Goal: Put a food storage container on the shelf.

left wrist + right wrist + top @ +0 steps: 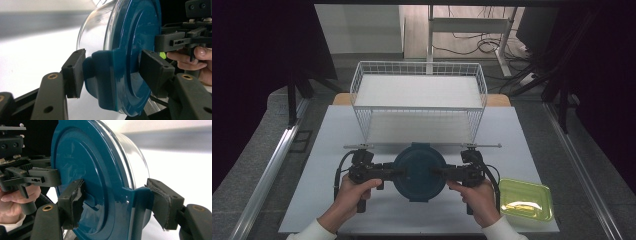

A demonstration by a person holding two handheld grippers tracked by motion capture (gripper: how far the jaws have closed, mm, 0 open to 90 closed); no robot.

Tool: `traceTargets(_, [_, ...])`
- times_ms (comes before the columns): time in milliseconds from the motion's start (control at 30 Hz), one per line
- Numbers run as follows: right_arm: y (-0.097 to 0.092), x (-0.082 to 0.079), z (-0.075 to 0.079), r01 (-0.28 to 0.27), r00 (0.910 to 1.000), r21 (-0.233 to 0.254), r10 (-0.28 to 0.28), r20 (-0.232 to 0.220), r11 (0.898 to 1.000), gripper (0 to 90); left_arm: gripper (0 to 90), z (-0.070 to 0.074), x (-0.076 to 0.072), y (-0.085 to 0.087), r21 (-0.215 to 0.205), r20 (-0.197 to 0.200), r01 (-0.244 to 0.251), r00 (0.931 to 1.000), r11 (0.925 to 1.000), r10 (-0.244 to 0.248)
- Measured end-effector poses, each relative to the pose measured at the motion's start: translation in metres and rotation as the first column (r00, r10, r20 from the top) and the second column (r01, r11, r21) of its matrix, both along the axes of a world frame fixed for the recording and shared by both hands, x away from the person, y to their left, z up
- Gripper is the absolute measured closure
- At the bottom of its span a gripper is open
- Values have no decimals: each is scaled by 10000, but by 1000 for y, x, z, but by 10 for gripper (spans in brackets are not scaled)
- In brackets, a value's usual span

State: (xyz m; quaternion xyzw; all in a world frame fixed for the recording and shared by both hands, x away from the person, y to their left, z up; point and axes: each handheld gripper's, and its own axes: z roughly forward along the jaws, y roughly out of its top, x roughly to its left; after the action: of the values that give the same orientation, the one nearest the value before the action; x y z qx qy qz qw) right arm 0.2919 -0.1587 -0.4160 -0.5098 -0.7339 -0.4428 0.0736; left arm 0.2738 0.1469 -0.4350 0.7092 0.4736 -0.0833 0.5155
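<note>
Keep both tongs, left [398,172] and right [438,172], clenched evenly on the lidded glass container [419,172] at nine and three o'clock, holding it level.

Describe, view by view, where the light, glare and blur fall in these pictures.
High view: the white wire basket is brightly lit, the edges of the picture dark. Left gripper view: the round clear container with the teal lid is sharp, the background blurred. Right gripper view: glare streaks the clear wall.

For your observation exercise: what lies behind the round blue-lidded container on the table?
Behind the container stands a white wire basket on the table. The container hides the table directly beneath it.
</note>
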Motion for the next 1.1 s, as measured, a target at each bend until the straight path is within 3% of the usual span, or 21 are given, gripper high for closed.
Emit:
traceTargets(333, [-1, 12, 31, 77, 9989, 188, -86, 469, 9998, 318, 402, 33, 13, -1, 41, 550, -97, 9984, 9999, 94])
traceTargets(467, [0, 18, 43, 42, 9976, 173, -54, 694, 9998, 318, 402, 40, 17, -1, 6, 666, -140, 9977, 9999, 140])
traceTargets(1100, [-3, 30, 72, 157, 9945, 507, -208, 1030, 9986, 317, 407, 80, 32, -2, 120, 1242, -123, 9922, 9999, 107])
